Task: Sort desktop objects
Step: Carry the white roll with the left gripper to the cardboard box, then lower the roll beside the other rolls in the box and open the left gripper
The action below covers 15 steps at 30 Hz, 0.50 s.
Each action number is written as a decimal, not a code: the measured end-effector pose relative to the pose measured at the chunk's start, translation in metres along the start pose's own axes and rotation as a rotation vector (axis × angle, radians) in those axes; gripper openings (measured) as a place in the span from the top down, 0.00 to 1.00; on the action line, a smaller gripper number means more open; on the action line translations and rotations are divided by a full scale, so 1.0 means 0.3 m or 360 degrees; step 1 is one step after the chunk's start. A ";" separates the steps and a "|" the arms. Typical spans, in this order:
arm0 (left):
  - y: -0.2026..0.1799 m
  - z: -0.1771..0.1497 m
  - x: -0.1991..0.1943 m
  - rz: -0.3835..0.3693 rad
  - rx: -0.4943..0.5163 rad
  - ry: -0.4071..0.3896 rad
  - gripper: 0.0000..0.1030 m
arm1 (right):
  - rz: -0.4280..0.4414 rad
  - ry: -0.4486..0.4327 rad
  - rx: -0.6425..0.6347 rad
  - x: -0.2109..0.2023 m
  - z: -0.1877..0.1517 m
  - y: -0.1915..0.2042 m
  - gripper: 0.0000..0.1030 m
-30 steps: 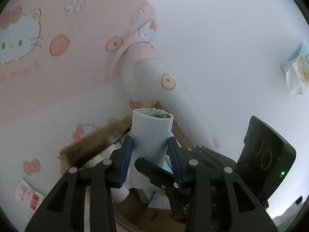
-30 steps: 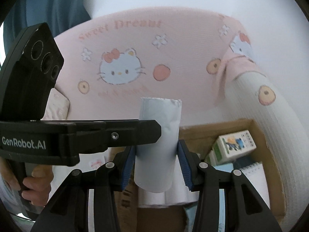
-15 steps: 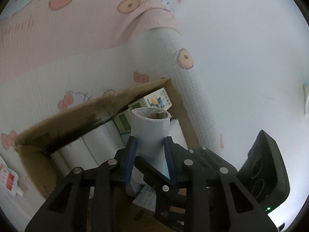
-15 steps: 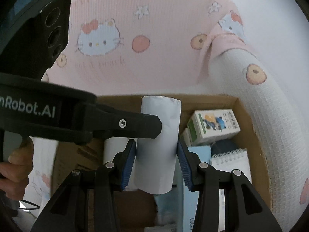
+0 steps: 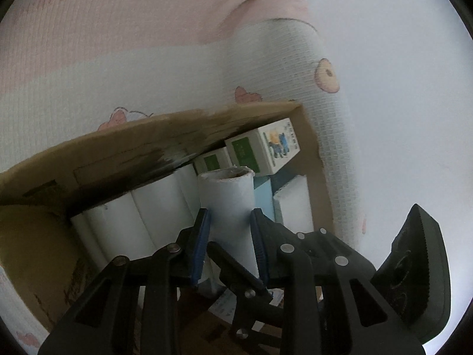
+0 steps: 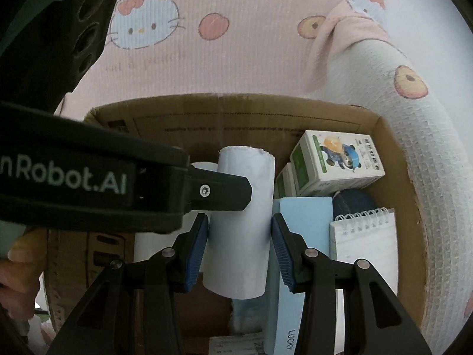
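We note a pale white paper roll (image 6: 241, 224), a brown cardboard box (image 6: 236, 112), a green-and-white carton (image 6: 337, 162) printed with a cartoon, and pink-and-white bedding (image 6: 251, 44) patterned with cats and peaches.

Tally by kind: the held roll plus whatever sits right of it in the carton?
roll: 1
green-white boxes: 2
blue box: 1
notepad: 1
dark blue thing, mostly hidden: 1
Total: 6
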<state>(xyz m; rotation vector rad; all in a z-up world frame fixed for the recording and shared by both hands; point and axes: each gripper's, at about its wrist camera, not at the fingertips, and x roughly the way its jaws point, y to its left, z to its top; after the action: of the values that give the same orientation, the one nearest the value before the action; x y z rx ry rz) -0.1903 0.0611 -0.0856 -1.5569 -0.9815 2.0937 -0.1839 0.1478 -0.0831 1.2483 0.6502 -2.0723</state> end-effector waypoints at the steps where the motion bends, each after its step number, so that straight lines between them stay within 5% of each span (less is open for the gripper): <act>1: 0.001 0.002 0.001 0.0003 0.0000 0.0001 0.70 | 0.0006 0.0009 -0.0005 0.002 0.004 -0.001 0.60; 3: 0.001 0.002 -0.001 0.0029 0.0006 -0.0001 0.70 | 0.0019 0.0021 -0.0006 0.008 0.008 -0.003 0.60; 6: -0.005 0.004 0.012 0.0121 0.0048 -0.0032 0.86 | 0.0055 0.0052 0.0019 0.028 0.015 -0.005 0.60; 15: -0.016 0.020 0.025 0.0161 0.0123 -0.0044 0.87 | 0.0062 0.0042 0.0012 0.028 0.024 -0.007 0.60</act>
<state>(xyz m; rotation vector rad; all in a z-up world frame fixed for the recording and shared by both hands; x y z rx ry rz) -0.1990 0.0674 -0.0866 -1.5731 -0.8368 2.1995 -0.1928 0.1422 -0.0871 1.2843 0.6253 -2.0313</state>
